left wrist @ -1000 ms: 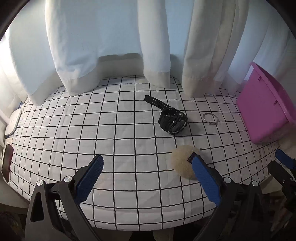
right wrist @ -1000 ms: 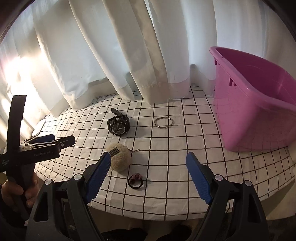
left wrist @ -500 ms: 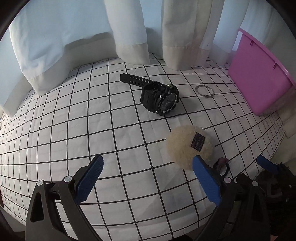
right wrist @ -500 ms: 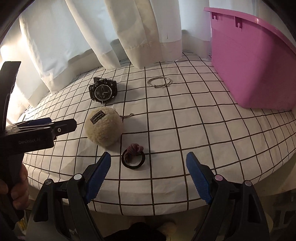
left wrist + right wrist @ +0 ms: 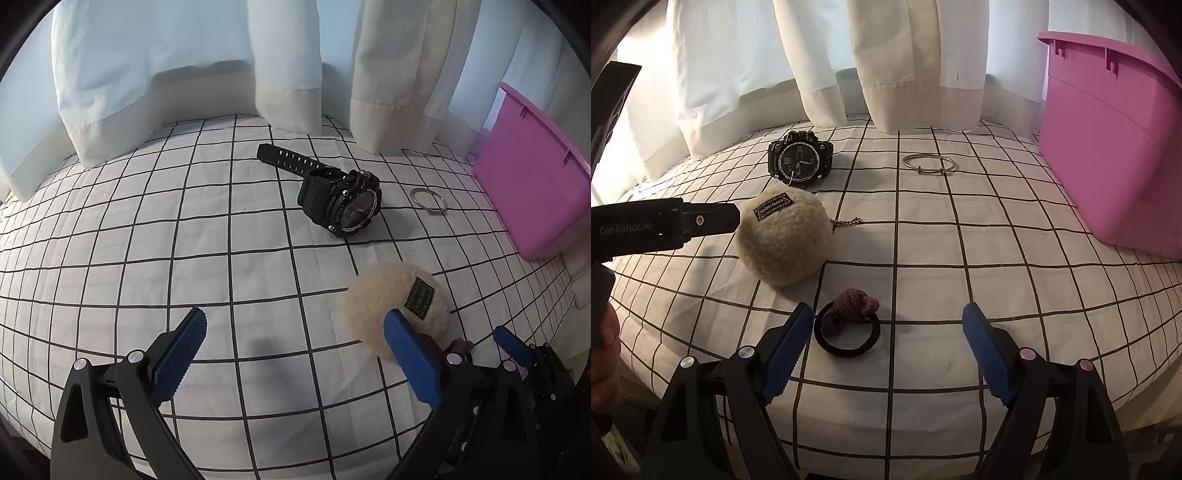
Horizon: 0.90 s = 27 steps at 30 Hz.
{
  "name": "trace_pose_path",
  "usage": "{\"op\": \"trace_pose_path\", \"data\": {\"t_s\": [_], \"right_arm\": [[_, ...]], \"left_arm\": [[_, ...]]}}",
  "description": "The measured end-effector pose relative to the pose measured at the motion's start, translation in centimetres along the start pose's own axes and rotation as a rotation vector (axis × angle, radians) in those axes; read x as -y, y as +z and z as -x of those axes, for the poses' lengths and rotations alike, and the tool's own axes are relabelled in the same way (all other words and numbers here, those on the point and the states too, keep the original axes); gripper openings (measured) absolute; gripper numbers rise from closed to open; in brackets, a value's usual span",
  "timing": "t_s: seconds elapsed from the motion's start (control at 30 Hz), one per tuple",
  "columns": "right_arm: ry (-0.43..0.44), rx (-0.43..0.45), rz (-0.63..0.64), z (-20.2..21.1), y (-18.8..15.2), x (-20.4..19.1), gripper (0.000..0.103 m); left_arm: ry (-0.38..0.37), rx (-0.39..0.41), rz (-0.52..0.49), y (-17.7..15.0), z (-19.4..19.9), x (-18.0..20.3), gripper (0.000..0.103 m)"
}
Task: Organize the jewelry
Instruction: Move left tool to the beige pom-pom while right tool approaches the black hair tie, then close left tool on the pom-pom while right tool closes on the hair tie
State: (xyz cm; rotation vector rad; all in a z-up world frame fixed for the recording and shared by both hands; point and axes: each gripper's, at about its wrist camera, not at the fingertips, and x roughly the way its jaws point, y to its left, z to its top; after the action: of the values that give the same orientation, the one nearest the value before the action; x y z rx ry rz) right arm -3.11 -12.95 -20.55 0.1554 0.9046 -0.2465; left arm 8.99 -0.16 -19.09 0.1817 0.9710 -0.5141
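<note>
Worktop (image 5: 960, 258) under white cloth with black grid, seen in both wrist views. Pale curtains (image 5: 894, 66) hanging at the far edge, hems resting on the cloth, daylight behind. Pink bin (image 5: 1108, 155) at the right edge, standing on the cloth.

On the cloth, all apart from each other: black watch (image 5: 799, 158) toward the back, face tilted up, strap (image 5: 288, 158) stretched out behind. Thin metal bangle (image 5: 929, 164) lying flat between watch and bin. Fuzzy cream pompom (image 5: 785, 236) with small dark label, short ball chain (image 5: 846, 221) trailing from it on the right. Black hair tie (image 5: 847, 332) with mauve knit knot (image 5: 853, 304) nearest the front edge, just in front of the pompom.

Left gripper (image 5: 291, 343): fingers (image 5: 181, 354) spread wide, nothing between them, only bare cloth below. Right-hand finger overlapping the pompom in the left wrist view; contact not clear. Seen side-on in the right wrist view at far left, tip just beside the pompom, a hand (image 5: 605, 350) on its grip.

Right gripper (image 5: 888, 339): fingers (image 5: 786, 347) released, wide apart, holding nothing. Hair tie sitting in the gap, close to the left-hand finger, well clear of the other. Touching or not: cannot tell.
</note>
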Motion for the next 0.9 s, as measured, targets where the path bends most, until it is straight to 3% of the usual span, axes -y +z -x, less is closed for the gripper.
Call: {"op": "trace_pose_path", "data": {"t_s": [0.27,0.47,0.9], "right_arm": [[-0.007,0.084,0.1,-0.1,-0.8,-1.0,0.078],[0.017,0.107,0.112,0.1,-0.8,-1.1,0.032],[-0.047,0.11,0.014,-0.2,-0.6,3.7,0.029]], "left_arm": [[0.022,0.037,-0.016,-0.5,0.3,1.0,0.095],[0.019,0.064,-0.024,-0.6,1.1,1.7,0.095],[-0.049,0.073,-0.045,-0.8,0.4,4.7,0.095]]}}
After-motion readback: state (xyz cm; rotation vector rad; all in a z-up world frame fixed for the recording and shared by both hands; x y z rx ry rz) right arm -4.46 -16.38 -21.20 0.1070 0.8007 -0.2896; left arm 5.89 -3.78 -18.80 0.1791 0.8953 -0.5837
